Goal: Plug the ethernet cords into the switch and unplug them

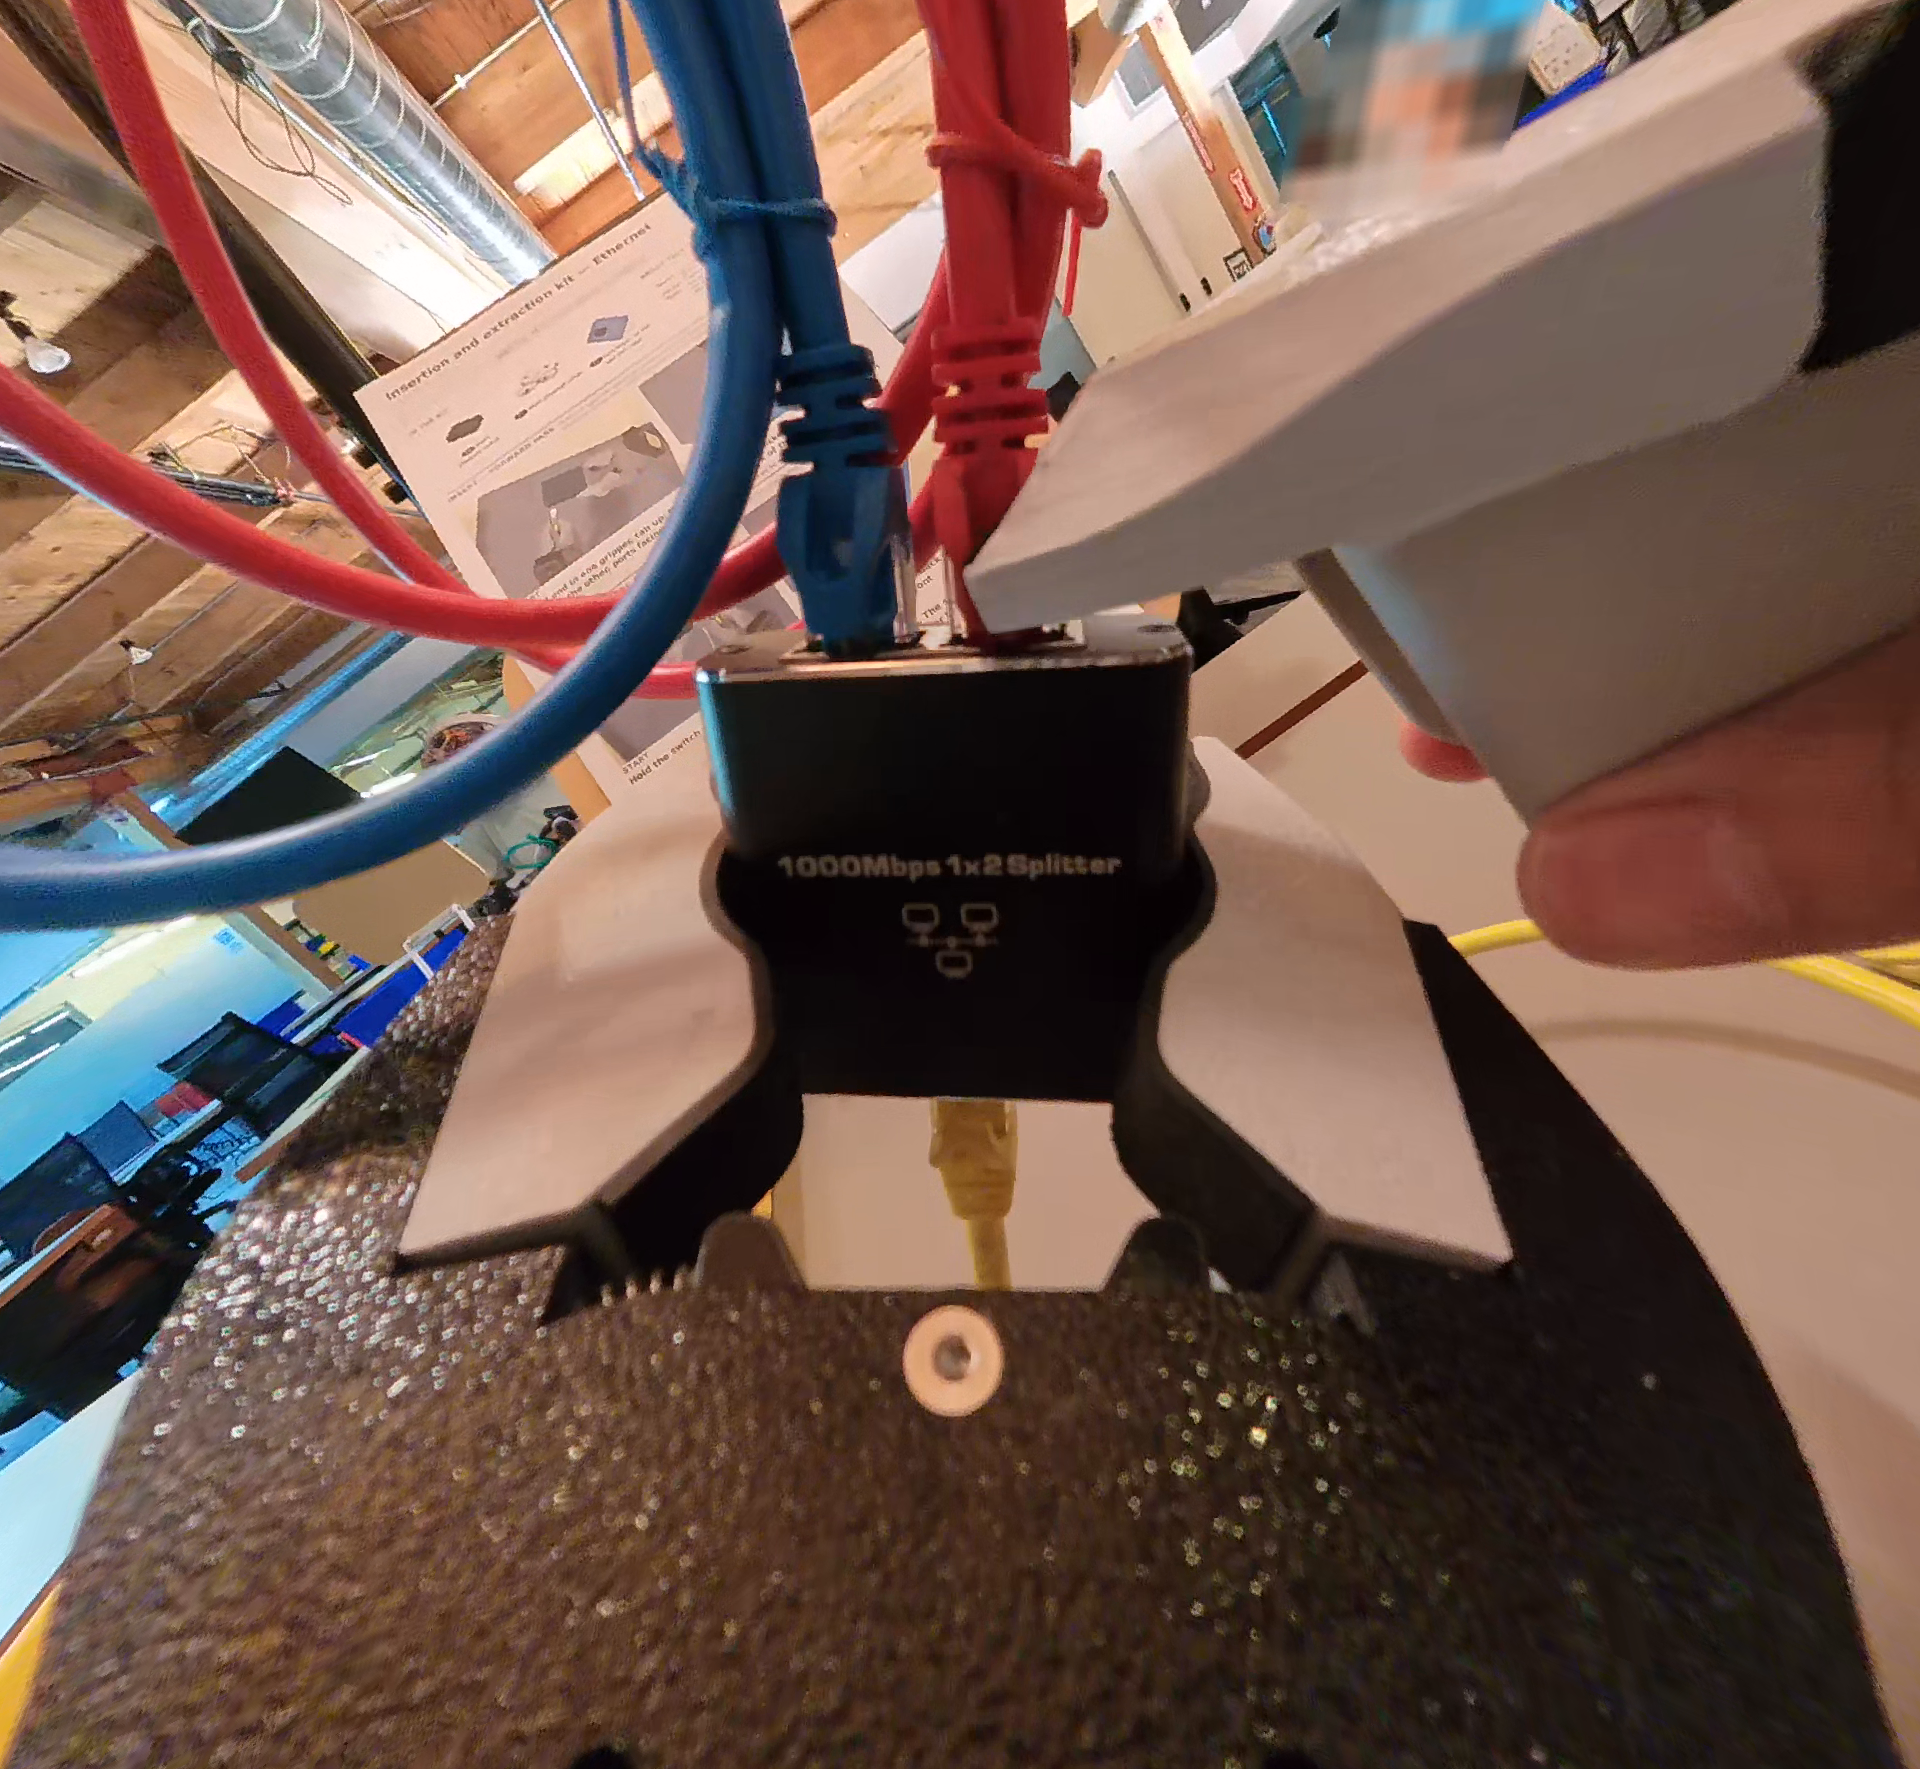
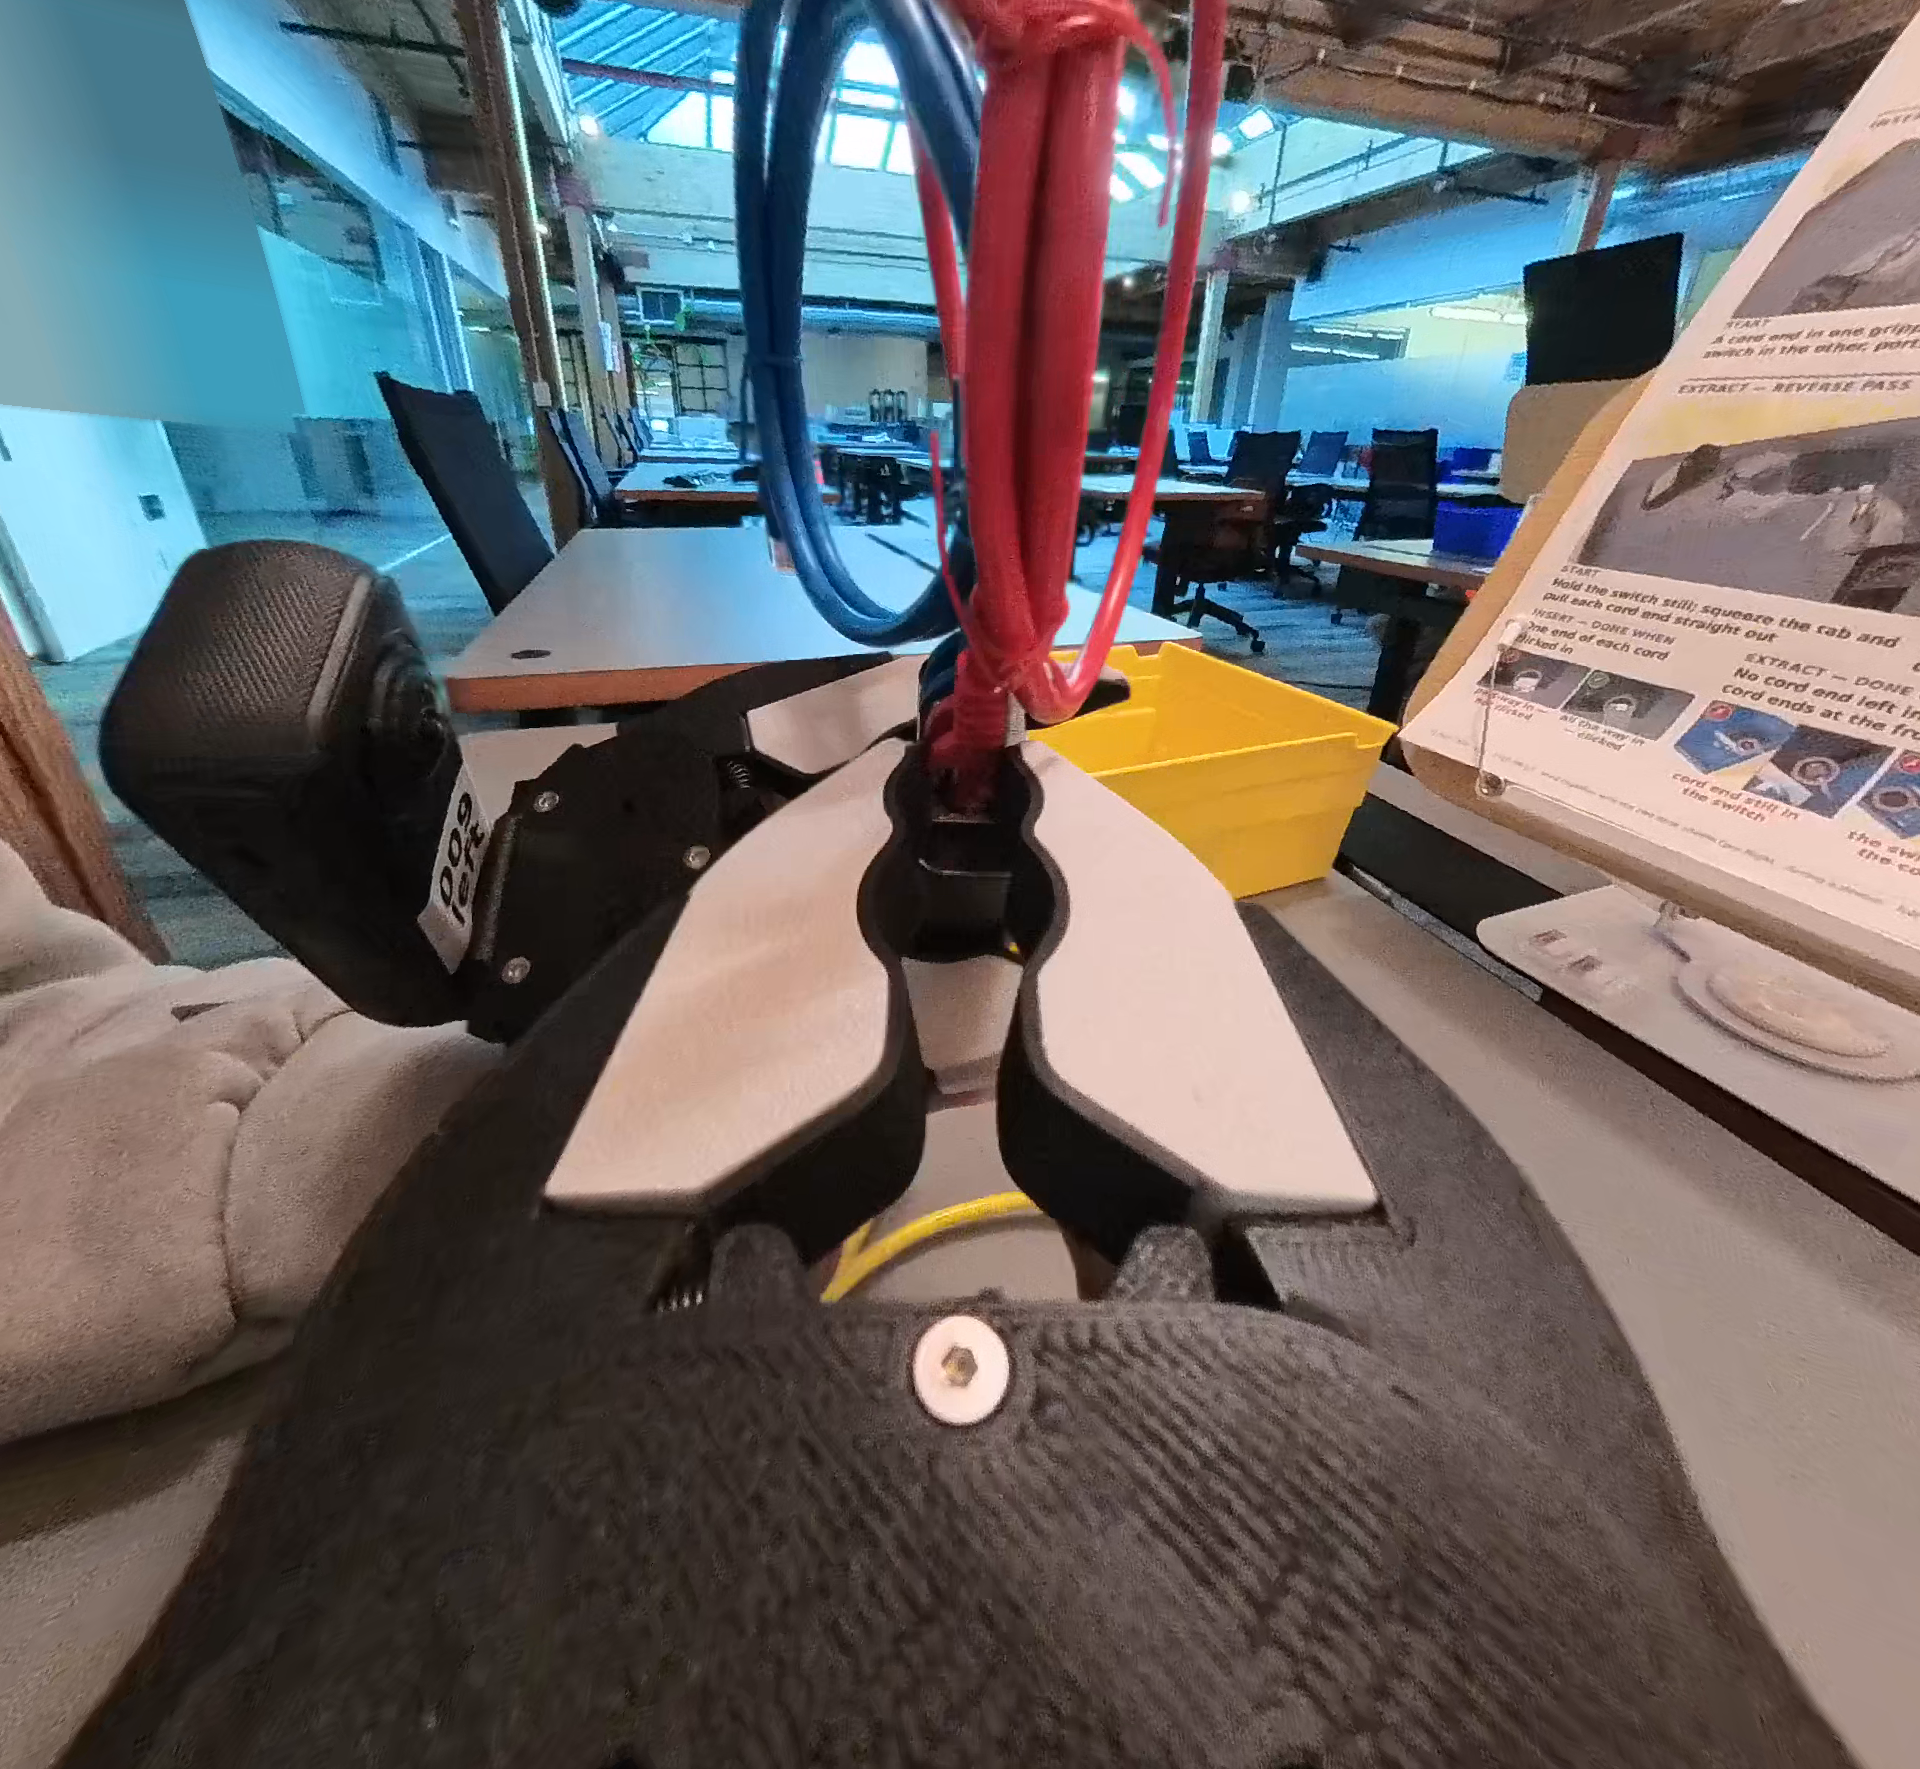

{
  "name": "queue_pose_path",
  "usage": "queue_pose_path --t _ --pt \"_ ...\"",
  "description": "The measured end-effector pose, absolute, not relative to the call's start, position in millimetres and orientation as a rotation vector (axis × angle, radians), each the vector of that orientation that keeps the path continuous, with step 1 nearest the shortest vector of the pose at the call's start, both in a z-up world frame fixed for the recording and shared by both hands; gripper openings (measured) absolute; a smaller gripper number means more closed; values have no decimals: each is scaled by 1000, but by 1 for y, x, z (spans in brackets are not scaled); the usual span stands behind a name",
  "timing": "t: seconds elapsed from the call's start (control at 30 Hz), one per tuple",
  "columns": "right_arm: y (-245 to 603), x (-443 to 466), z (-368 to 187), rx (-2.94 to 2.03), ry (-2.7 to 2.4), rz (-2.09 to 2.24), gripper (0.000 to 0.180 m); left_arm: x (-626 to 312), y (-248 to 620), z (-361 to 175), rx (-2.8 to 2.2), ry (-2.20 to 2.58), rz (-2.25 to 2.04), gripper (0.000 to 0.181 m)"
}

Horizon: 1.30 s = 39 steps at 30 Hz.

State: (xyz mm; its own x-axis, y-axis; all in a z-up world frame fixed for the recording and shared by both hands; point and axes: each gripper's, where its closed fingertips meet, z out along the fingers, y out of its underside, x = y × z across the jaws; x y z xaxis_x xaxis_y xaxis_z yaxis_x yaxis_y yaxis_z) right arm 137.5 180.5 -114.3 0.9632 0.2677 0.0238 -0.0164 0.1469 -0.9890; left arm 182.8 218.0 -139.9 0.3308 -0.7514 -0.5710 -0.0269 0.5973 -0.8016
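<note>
Because the switch [image 1: 945, 846] is a small, rigid black box, I judge it light and a little slick, so it is best held across its flat sides; the left gripper [image 1: 951, 971] does just that, its jaws clamped on the lower body, ports facing twelve o'clock, above the desk [image 1: 1662, 1148]. The cords are limp and springy, bundled in tied loops, so I would take each by its stiff plug, not the cable. The blue cord [image 1: 836, 535] sits in the port at eleven o'clock, untouched. The red cord [image 1: 977, 431] sits at one o'clock, where the right gripper [image 2: 961, 846] has its jaws nearly together around the plug; whether they press the latch tab I cannot tell. A yellow cord [image 1: 977, 1189] leaves the switch at six o'clock.
</note>
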Motion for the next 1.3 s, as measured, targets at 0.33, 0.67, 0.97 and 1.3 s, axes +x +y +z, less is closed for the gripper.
queue_pose_path --t 0.33,0.67,0.97,1.3 --pt "182 148 -121 -1514 -247 -35 13 193 208 -156 -931 1238 -736 75" --pt "183 147 -122 -1574 -318 -130 15 195 204 -159 -940 1237 -830 75" --pt "180 146 -118 -1558 -263 11 13 194 199 -155 -910 1230 -866 76" --pt "183 149 -124 -1642 -307 -130 13 196 203 -162 -931 1252 -876 76"
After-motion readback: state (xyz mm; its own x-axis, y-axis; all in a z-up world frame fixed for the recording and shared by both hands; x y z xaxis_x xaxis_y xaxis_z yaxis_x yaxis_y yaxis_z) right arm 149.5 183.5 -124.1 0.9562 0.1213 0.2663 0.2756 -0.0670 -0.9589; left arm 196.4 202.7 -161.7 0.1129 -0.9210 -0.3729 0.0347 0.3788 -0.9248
